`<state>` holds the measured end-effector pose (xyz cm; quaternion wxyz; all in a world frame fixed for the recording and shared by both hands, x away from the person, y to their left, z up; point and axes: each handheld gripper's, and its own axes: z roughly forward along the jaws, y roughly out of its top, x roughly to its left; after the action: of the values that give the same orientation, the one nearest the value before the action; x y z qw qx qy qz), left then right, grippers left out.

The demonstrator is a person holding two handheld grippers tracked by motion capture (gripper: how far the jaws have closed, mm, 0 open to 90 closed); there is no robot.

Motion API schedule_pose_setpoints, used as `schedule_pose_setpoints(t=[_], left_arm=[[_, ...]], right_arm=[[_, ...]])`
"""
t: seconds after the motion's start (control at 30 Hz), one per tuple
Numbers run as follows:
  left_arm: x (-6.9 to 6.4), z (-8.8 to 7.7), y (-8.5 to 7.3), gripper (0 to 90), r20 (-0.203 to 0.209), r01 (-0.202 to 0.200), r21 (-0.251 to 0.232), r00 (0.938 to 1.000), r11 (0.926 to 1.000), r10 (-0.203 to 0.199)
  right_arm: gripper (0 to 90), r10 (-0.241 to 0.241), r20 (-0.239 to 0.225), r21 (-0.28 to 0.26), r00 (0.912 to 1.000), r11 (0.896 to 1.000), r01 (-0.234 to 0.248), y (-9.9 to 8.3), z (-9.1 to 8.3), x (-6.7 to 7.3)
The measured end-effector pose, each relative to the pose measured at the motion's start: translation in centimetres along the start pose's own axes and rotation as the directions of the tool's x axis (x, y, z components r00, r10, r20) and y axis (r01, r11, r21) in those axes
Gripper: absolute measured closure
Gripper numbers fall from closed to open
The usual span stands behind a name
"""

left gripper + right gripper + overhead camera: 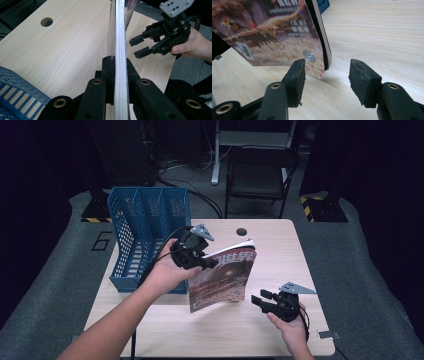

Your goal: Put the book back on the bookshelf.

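Note:
A magazine (222, 280) with a brownish cover and white characters is held upright above the wooden table (280, 240), its lower edge near the tabletop. My left gripper (207, 262) is shut on the magazine's left edge; in the left gripper view the page stack (120, 62) runs straight up between the jaws. My right gripper (261, 299) stands open just right of the magazine's lower corner. In the right gripper view the magazine's cover (274, 32) and its corner sit ahead of the spread jaws (327, 75), apart from them. The right gripper (145, 46) also appears in the left gripper view.
A blue mesh file holder (145, 235) with three slots stands on the table's left part, behind my left hand. A round cable hole (242, 231) is at the table's far edge. A dark folding chair (260, 175) stands beyond the table.

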<state>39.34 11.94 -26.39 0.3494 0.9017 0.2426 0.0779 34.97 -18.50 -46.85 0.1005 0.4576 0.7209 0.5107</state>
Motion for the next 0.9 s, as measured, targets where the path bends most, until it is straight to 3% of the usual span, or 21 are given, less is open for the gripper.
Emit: schedule_pose_setpoints(t=[0.77, 0.9], left_arm=[[0.7, -3.0, 1.2, 83.7, -0.018, 0.011, -0.043, 0.9998, 0.9990, -0.012], [0.9, -3.5, 1.4, 83.8, -0.022, 0.015, -0.047, 0.9996, 0.9988, -0.016]], right_arm=[[45.1, -0.083, 0.049, 0.079, 0.9953, 0.994, 0.079, -0.5, 1.2, 0.1], [45.1, -0.074, 0.044, 0.085, 0.9963, 0.994, 0.070, -0.5, 1.2, 0.2]])
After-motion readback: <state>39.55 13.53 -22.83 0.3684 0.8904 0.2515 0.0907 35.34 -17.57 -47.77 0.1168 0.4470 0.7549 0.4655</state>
